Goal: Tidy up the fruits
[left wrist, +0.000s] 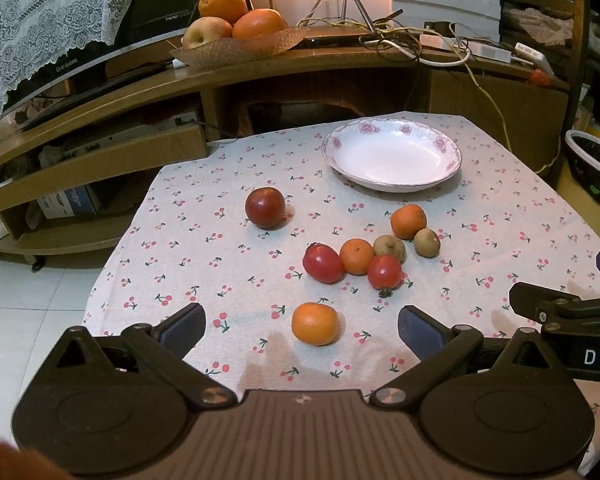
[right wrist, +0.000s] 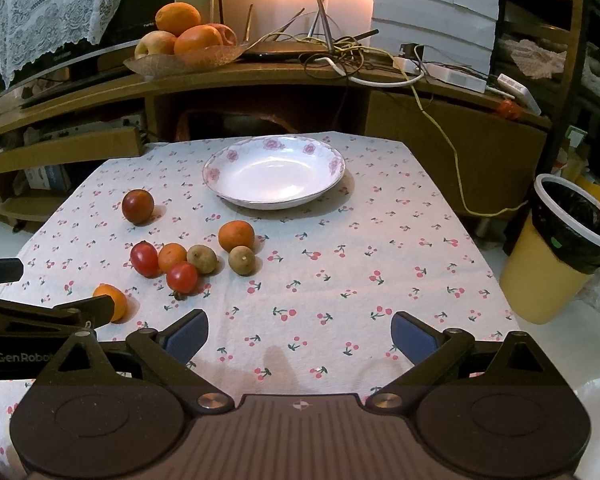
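Cherry-print tablecloth over a small table, wooden shelving behind. A white floral plate sits at the far side, nothing on it. Left gripper hovers low at the near edge, jaws spread wide, a lone orange fruit right between its fingers, untouched. Just beyond, a cluster of red, orange and brown fruits; a dark red fruit sits apart, further left. Right gripper gapes open too, over bare cloth, fruit cluster off to its left.

Bare cloth right of fruit cluster
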`<move>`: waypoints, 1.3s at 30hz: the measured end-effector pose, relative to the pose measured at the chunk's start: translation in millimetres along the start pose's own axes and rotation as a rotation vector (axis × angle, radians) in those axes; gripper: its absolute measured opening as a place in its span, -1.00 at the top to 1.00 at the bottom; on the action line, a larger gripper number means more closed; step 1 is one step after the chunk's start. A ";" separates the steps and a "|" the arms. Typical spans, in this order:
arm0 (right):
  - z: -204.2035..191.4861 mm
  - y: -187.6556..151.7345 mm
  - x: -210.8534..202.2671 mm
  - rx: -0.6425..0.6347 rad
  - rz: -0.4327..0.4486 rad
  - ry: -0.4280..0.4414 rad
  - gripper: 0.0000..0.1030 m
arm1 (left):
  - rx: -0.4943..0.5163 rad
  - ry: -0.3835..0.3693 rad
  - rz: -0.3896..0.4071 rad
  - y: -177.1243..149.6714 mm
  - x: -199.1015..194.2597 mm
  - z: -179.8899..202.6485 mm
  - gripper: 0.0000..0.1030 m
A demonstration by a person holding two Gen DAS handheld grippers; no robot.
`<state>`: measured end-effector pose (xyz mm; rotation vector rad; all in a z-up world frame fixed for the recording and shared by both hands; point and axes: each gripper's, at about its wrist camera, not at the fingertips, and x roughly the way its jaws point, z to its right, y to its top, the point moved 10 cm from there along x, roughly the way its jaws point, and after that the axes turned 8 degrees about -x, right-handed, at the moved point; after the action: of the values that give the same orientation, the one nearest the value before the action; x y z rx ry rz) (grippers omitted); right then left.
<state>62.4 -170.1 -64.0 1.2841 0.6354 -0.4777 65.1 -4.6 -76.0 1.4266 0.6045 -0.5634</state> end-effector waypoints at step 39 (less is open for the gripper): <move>-47.6 23.4 54.2 -0.092 -0.047 0.301 -0.34 | 0.148 -0.051 -0.062 -13.2 58.6 2.0 -0.08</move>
<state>109.8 -117.3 -90.9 1.2660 0.9312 -0.2910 98.9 -7.3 -125.5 1.5320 0.5778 -0.7035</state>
